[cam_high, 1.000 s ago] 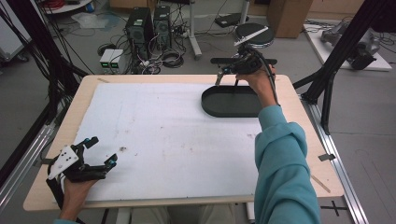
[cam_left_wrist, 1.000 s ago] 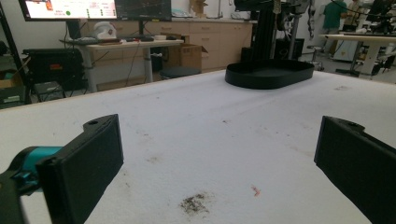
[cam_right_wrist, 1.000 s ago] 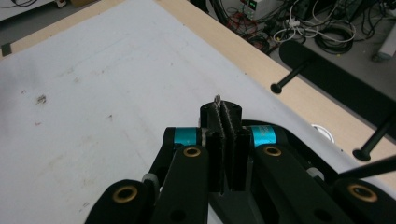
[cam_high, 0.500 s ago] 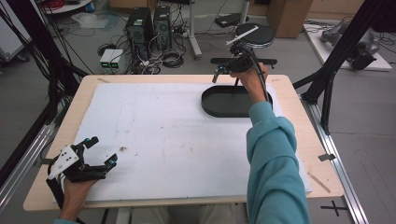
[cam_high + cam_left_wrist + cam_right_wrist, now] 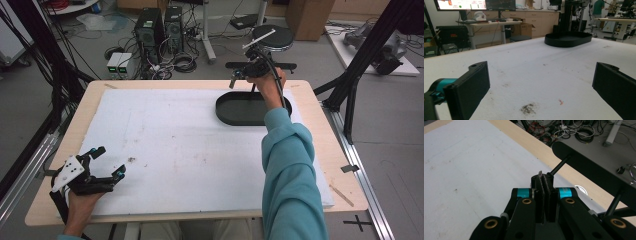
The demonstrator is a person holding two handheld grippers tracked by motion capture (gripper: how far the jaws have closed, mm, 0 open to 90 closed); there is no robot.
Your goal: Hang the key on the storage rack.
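My right gripper (image 5: 235,80) hangs over the far edge of a black oval tray (image 5: 227,114), close to a black rack (image 5: 260,65) of bars on posts. In the right gripper view its jaws stand pressed together (image 5: 544,177), and a small thin grey piece (image 5: 539,173) pokes out at their tip; I cannot tell what it is. One rack bar (image 5: 594,173) runs just beyond the tips. My left gripper (image 5: 111,161) rests low near the front left corner, jaws wide apart (image 5: 541,82) with nothing between them. The tray (image 5: 567,40) lies far ahead of it.
A white foam sheet (image 5: 175,145) covers most of the wooden table (image 5: 325,165); it carries a dark smudge (image 5: 529,108). Computers and cables (image 5: 160,35) crowd the floor beyond the far edge. Black frame legs (image 5: 350,85) stand to the right.
My right hand has shifted a little to the left and down along the far side of the tray. The left hand has stayed where it was.
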